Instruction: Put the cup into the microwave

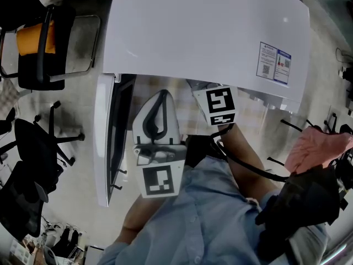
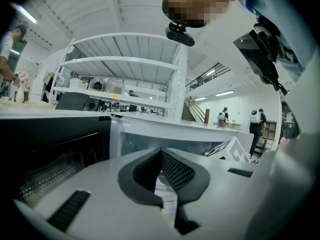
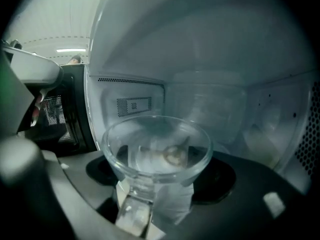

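A clear glass cup [image 3: 157, 146] is held in my right gripper [image 3: 160, 176], whose jaws are shut on its lower part. The cup is inside the white microwave's cavity [image 3: 215, 99], just above the floor. From the head view the microwave [image 1: 204, 32] is seen from above, and its door [image 1: 105, 142] stands open at the left. Only the right gripper's marker cube [image 1: 220, 106] shows there; its jaws and the cup are hidden under the microwave's top. My left gripper [image 1: 161, 95] hangs in front of the opening, its white jaws meeting at the tips [image 2: 161, 153] with nothing between them.
Office chairs [image 1: 38, 43] stand on the floor to the left of the microwave. A pink cloth [image 1: 320, 148] lies at the right. White shelving [image 2: 125, 84] and people with backpacks [image 2: 256, 121] show far off in the left gripper view.
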The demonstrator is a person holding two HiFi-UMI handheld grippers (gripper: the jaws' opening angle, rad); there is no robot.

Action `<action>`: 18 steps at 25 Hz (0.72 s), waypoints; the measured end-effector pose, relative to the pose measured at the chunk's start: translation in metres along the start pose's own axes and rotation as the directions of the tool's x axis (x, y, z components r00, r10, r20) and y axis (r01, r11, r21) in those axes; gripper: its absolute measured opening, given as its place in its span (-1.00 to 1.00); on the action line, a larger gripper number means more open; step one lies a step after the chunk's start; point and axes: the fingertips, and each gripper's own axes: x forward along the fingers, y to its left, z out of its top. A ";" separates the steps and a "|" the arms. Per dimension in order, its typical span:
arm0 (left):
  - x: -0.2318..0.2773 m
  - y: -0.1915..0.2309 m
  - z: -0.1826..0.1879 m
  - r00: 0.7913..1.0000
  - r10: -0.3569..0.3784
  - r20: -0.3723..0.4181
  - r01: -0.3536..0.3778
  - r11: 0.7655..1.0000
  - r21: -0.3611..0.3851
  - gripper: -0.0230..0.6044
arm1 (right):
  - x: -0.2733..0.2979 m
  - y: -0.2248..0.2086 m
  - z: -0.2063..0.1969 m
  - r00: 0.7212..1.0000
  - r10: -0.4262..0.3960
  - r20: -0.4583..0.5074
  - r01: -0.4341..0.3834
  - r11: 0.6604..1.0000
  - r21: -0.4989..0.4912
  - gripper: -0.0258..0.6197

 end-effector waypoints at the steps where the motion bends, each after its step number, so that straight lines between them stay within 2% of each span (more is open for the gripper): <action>1: -0.001 0.000 0.000 1.000 0.001 0.001 -0.001 1.000 -0.001 -0.91 | 0.000 0.000 0.000 1.000 -0.004 0.003 0.004 1.000 -0.006 0.27; 4: -0.004 -0.002 -0.001 1.000 0.001 0.004 -0.001 1.000 -0.003 -0.91 | -0.002 0.000 -0.001 1.000 -0.029 0.011 0.030 0.999 -0.043 0.27; 8: -0.009 -0.004 -0.001 1.000 0.001 0.005 -0.001 1.000 0.006 -0.91 | -0.011 -0.001 -0.002 0.998 -0.045 0.035 0.047 0.998 -0.039 0.42; 18: -0.027 -0.027 0.000 1.000 -0.009 0.020 0.008 0.999 0.031 -0.91 | -0.061 0.004 -0.009 0.996 -0.069 0.057 0.071 0.997 -0.039 0.43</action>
